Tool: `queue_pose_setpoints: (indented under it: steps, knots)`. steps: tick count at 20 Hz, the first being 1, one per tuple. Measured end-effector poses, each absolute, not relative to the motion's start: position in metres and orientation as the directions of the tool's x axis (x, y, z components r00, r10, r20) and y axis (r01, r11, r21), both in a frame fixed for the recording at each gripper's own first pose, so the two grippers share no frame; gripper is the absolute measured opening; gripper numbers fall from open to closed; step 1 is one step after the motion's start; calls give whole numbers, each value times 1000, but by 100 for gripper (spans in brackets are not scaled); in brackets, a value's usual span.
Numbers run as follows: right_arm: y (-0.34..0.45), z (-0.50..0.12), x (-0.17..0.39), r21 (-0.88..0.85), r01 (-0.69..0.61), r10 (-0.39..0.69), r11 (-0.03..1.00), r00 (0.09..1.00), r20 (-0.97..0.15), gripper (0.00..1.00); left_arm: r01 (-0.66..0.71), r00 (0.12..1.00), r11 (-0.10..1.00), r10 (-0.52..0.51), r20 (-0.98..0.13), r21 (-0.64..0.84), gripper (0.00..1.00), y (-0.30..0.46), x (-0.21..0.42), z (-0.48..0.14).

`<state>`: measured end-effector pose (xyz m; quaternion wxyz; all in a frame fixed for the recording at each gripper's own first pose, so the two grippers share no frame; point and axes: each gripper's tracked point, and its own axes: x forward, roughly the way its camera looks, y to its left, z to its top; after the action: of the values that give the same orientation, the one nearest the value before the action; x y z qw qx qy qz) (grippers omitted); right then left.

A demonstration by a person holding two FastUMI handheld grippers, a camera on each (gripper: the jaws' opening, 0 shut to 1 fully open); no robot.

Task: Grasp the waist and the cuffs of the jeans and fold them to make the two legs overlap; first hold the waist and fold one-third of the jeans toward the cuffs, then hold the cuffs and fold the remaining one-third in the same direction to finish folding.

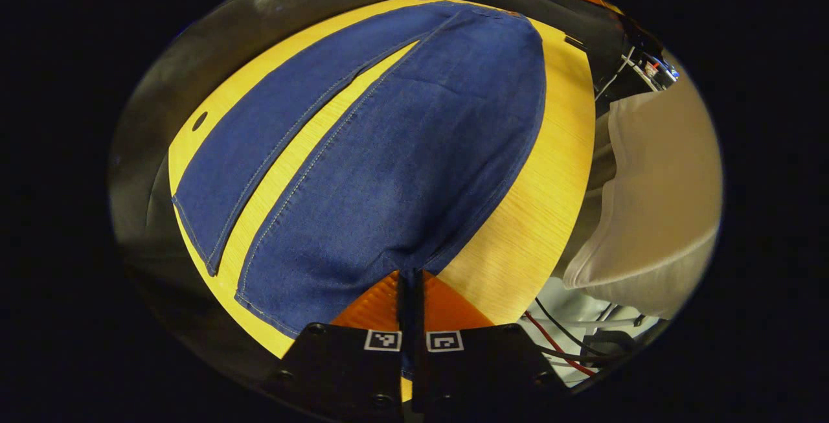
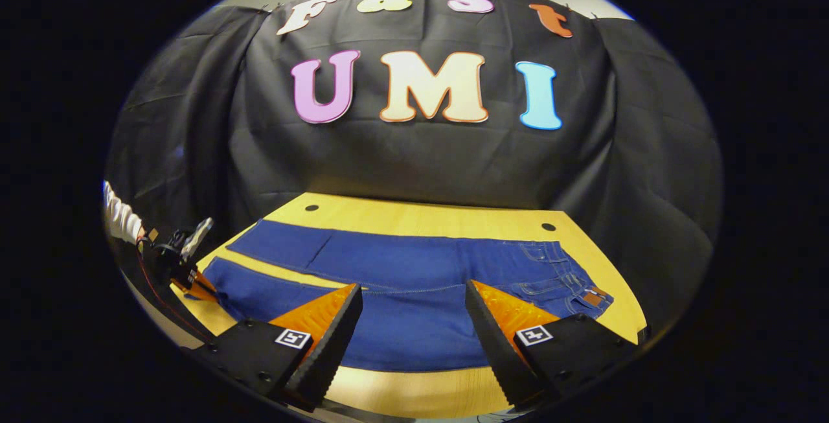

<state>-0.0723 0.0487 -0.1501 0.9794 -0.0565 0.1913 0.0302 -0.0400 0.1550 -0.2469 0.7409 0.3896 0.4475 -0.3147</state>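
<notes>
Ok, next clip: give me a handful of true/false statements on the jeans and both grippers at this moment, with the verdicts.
1. The jeans lie spread flat on the yellow table, legs apart. True.
2. The left gripper is wide open above the waist. False: its fingers are closed together on the edge of a leg's cuff.
3. The right gripper is open, nothing between its fingers. True.
4. The waist has already been folded over the legs. False: it lies flat at the jeans' far end from the left gripper, no fold made yet.
5. A strip of table shows between the two legs. True.
</notes>
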Motion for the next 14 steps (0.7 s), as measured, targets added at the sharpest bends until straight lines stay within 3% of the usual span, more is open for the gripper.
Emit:
queue_pose_setpoints:
  steps: [7, 14]
  knots:
    - [1, -213, -58, -113, -224, 127, 968, 825, -550, 99, 804, 374, 528, -94, -922, 273, 0, 153, -34, -246]
    - [-120, -281, -50, -217, -401, 91, 890, 623, -777, 99, 771, 331, 588, -42, -943, 244, 0, 154, -33, -246]
